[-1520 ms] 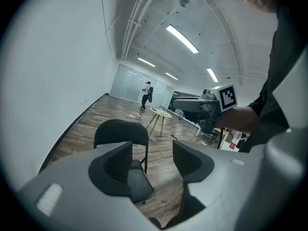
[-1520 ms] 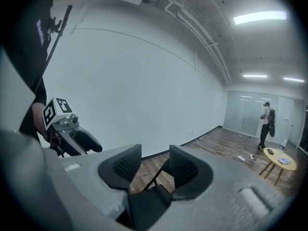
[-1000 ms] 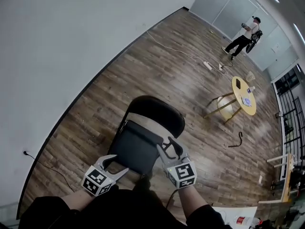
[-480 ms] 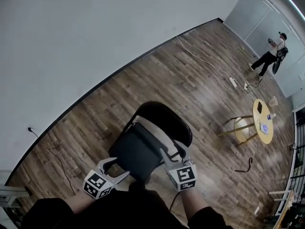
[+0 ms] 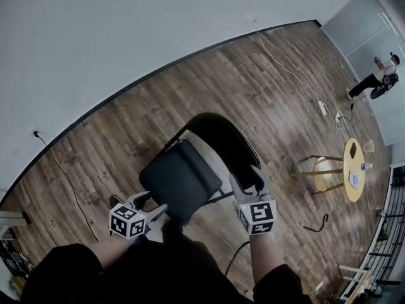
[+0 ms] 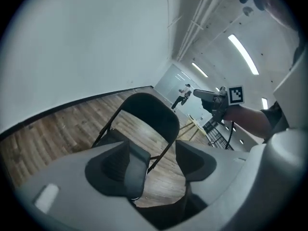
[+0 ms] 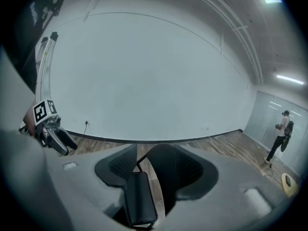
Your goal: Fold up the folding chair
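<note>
1. Folding chair [image 5: 180, 179] stands unfolded on the wood floor [image 5: 120, 138], just ahead of both grippers. Its seat is flat, with the backrest [image 5: 228, 141] beyond.
2. Left gripper [image 5: 152, 205]: released, its jaws have just been opening. Nothing is gripped; the seat's front corner lies just ahead of the gap.
3. Right gripper [image 5: 247, 180]: likewise released, jaws just been opening, pads bare. The seat's side edge is just to its left.
4. Judged step: approach for a grasp. Seat the front edge deep between the pads before clenching, then tip the seat up toward the backrest. Steady the frame with the right gripper and stay clear of the hinges.
</note>
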`<state>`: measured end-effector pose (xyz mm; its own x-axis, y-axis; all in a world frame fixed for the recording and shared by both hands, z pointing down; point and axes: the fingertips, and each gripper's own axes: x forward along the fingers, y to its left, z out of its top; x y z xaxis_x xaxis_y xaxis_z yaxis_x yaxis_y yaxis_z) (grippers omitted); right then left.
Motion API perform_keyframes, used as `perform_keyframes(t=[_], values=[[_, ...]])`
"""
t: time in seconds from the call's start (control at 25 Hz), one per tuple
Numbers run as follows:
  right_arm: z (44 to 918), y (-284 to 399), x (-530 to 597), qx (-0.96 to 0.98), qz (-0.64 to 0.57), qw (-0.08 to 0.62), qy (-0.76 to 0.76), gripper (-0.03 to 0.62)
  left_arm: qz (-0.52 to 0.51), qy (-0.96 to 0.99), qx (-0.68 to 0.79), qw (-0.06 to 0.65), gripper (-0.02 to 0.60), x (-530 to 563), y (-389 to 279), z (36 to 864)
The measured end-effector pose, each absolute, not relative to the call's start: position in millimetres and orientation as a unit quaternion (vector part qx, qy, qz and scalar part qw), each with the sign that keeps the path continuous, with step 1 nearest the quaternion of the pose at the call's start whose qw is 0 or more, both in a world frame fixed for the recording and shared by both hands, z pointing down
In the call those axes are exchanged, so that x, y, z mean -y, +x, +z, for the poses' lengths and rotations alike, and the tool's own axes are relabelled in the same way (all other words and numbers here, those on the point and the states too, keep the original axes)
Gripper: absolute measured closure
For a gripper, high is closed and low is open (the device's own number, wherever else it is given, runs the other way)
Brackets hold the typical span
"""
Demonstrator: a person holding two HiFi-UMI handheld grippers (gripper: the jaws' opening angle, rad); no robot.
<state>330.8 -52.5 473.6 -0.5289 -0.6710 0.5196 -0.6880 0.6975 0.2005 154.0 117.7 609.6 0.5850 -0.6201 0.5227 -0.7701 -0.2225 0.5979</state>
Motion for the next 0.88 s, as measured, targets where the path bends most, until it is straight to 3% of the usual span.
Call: perform_keyframes(t=[0.88], values=[[552.2,356.9,120.5,0.822,0.001,0.446,0.355,0.292,0.042,0.614,0.514,0.597,0.242,-131.6,123.6,778.8]])
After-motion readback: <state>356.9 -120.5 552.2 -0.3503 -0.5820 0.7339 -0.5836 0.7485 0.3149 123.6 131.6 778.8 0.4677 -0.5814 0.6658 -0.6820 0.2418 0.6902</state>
